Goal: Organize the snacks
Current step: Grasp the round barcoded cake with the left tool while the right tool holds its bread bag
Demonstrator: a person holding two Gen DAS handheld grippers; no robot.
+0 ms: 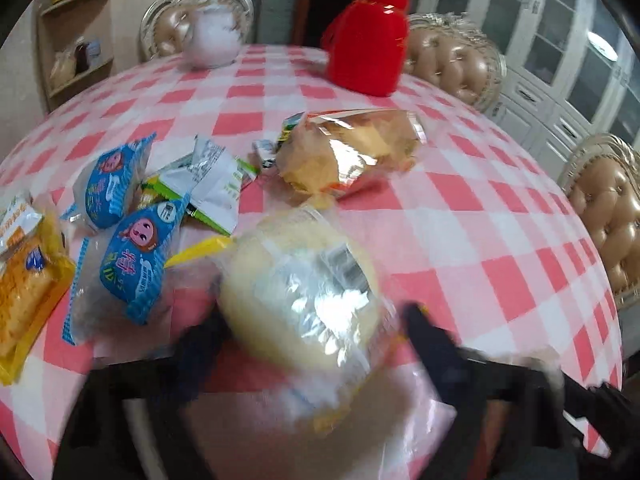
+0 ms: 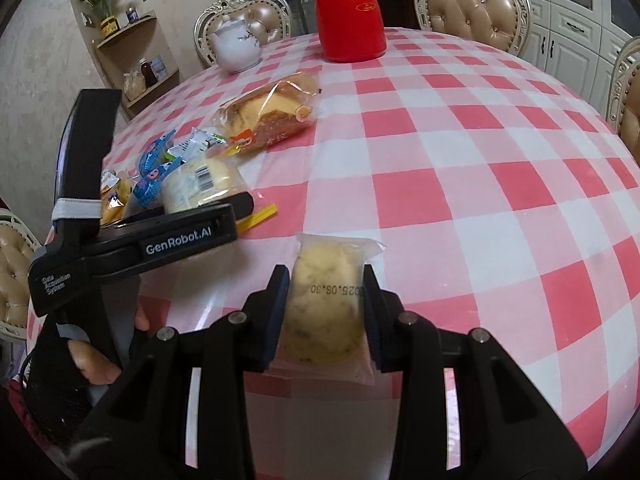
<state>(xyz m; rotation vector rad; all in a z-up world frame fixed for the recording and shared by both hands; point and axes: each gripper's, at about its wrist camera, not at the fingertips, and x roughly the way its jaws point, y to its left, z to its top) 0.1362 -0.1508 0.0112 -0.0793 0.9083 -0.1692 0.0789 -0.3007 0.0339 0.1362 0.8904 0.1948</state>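
Over the checked table (image 2: 480, 152), right gripper (image 2: 325, 312) pinching a wrapped bun (image 2: 324, 320), left gripper (image 1: 312, 320) clasping a packaged cake (image 1: 304, 292).

Home dining room: checked tablecloth (image 2: 460, 128), tufted chairs (image 2: 474, 4), teapot (image 2: 236, 46), cabinets (image 2: 576, 28).

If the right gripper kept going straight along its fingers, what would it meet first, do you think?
Probably only the checked tablecloth. The right gripper already clamps a wrapped bun, and nothing lies directly ahead of it; the red thermos stands far beyond.
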